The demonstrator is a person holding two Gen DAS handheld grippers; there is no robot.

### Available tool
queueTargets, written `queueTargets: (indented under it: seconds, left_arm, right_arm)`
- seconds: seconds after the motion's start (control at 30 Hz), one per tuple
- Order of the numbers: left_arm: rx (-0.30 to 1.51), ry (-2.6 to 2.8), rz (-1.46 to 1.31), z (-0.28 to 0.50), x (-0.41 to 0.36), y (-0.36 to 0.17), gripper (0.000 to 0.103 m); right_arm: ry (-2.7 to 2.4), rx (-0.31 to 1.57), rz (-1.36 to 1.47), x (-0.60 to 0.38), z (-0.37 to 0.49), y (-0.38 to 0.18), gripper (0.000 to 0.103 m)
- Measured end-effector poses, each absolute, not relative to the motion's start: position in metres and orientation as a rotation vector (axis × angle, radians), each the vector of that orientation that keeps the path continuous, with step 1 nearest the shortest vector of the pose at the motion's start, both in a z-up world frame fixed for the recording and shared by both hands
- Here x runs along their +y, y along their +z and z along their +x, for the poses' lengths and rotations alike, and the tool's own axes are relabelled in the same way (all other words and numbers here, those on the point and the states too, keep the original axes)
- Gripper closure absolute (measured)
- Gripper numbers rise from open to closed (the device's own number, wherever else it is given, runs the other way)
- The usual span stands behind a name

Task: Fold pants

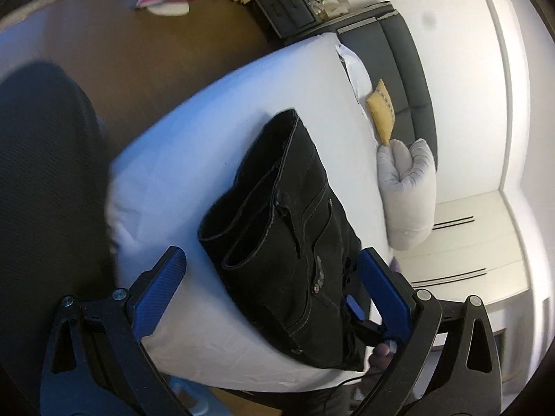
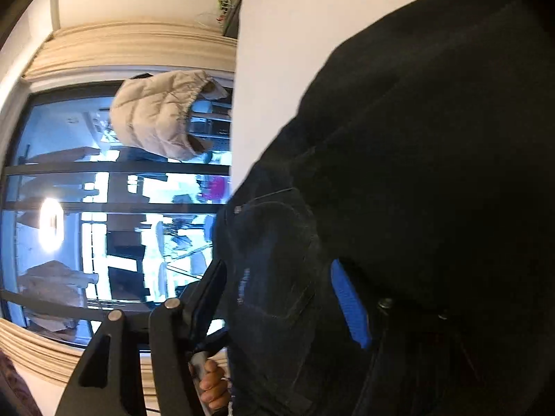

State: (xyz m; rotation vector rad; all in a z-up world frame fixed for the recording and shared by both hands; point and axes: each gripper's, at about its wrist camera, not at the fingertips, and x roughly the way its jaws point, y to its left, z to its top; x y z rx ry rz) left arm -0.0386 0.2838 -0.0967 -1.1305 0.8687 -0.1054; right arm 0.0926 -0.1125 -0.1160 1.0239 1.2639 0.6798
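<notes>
Since the pants lie folded in half on the bed, hems beside the waist, the first fold looks done. The left gripper stands wide apart, holding nothing. The right gripper has denim between its pads; I cannot tell whether it is clamped. Next probably comes a second fold, needing both grippers on the waist end.
</notes>
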Motion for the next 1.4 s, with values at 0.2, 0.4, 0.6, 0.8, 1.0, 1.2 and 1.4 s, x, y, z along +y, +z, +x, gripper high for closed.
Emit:
queueTargets:
  seconds: [0.2, 0.4, 0.6, 0.8, 1.0, 1.2, 1.4]
  left_arm:
    - [0.831, -0.122, -1.248, -0.033, 0.286, -0.114, 0.004]
    - [0.811, -0.173, -1.338, -0.026, 0.286, -0.129, 0.046]
    - [0.807, -0.158, -1.46, -0.029, 0.288, -0.145, 0.066]
    - [0.809, -0.164, -1.412, -0.019, 0.284, -0.134, 0.083]
    - [0.786, -0.201, -1.228, -0.008, 0.272, -0.092, 0.089]
    - [0.769, -0.296, -1.066, 0.017, 0.24, -0.047, 0.09]
    - [0.775, -0.447, -0.75, 0.046, 0.162, 0.008, 0.09]
  right_arm:
    - [0.701, 1.259, 1.049, -0.105, 0.097, -0.114, 0.036]
    - [0.714, 1.257, 1.069, -0.109, 0.098, -0.115, 0.036]
    - [0.737, 1.245, 1.07, -0.107, 0.101, -0.106, 0.035]
    - [0.726, 1.256, 1.022, -0.103, 0.119, -0.092, 0.033]
    - [0.597, 1.374, 0.864, -0.086, 0.12, -0.117, 0.025]
    - [0.581, 1.324, 0.873, -0.085, 0.112, -0.111, 0.02]
    - [0.636, 1.223, 0.998, -0.118, 0.108, -0.085, 0.021]
